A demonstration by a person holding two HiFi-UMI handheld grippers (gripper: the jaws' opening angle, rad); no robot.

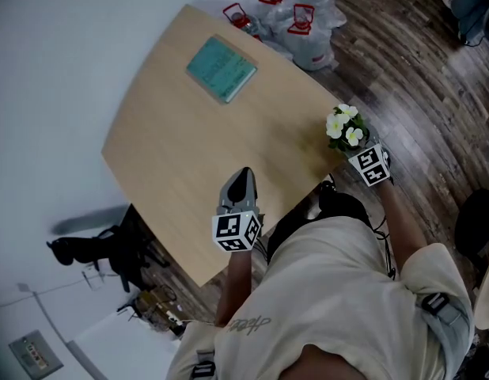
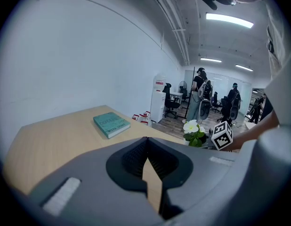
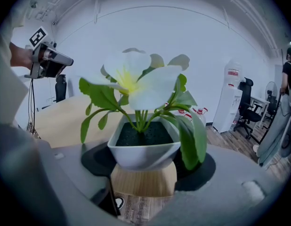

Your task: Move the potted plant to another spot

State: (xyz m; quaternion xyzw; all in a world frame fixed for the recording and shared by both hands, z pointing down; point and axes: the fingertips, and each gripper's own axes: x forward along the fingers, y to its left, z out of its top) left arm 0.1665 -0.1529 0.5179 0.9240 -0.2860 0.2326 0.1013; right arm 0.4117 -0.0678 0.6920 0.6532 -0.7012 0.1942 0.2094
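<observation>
I'm gripping the potted plant [image 3: 143, 152] in the right gripper [image 3: 144, 167], its jaws spread wide and pressing the sides of the white pot. It's sitting at the edge of the table [image 1: 189, 133], middle right of the head view. It's standing upright, stems vertical, white blooms facing up. The left gripper [image 2: 146, 142] is hovering with its jaws together, empty. The cover print on the teal book [image 1: 221, 68] is showing too blurred to read.
</observation>
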